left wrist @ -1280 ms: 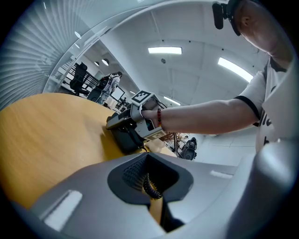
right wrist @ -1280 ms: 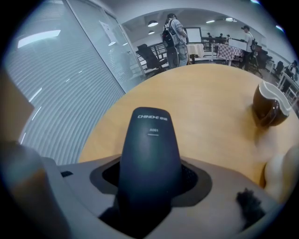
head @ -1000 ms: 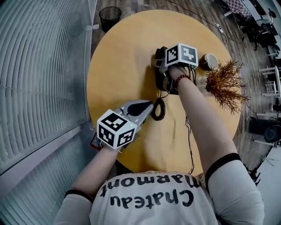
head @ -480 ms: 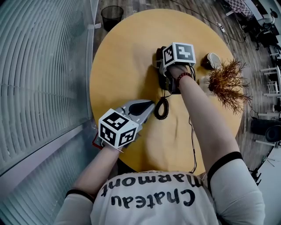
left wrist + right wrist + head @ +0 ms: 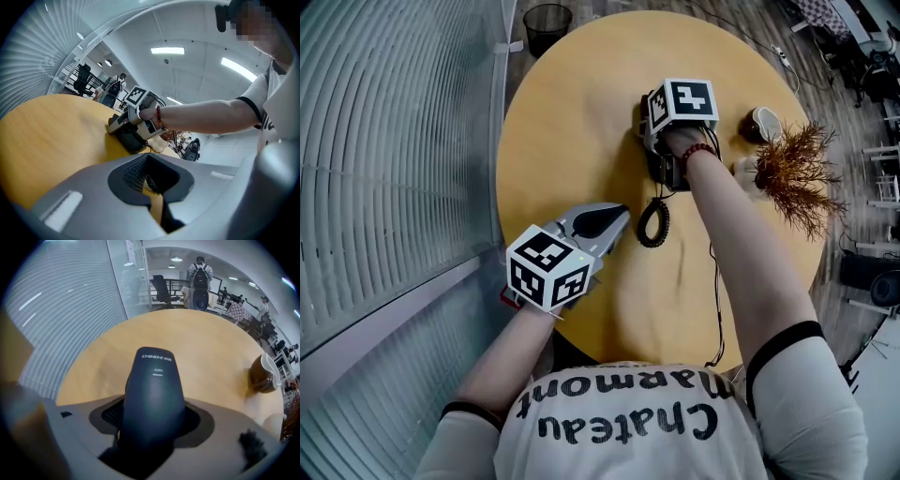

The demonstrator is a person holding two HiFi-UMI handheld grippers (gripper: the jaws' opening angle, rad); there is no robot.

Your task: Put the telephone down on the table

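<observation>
The black telephone (image 5: 667, 172) stands at the far middle of the round wooden table (image 5: 572, 112). My right gripper (image 5: 651, 131) is shut on its dark handset (image 5: 152, 394), which lies between the jaws and points across the tabletop. From the left gripper view the handset (image 5: 123, 123) sits right over the telephone base (image 5: 132, 141); whether they touch I cannot tell. A coiled cord (image 5: 653, 223) trails from the phone toward me. My left gripper (image 5: 614, 217) hovers over the table's near left, jaws together with nothing in them.
A brown cup (image 5: 764, 124) and a dried rust-coloured plant (image 5: 797, 173) stand to the right of the phone. A thin cable (image 5: 712, 281) runs to the table's near edge. A ribbed glass wall (image 5: 394, 187) lies left; a black bin (image 5: 547, 19) stands beyond the table.
The head view has shifted slightly, so everything sits a little higher in the picture. Both grippers keep their places over the table, and the right one still holds the handset.
</observation>
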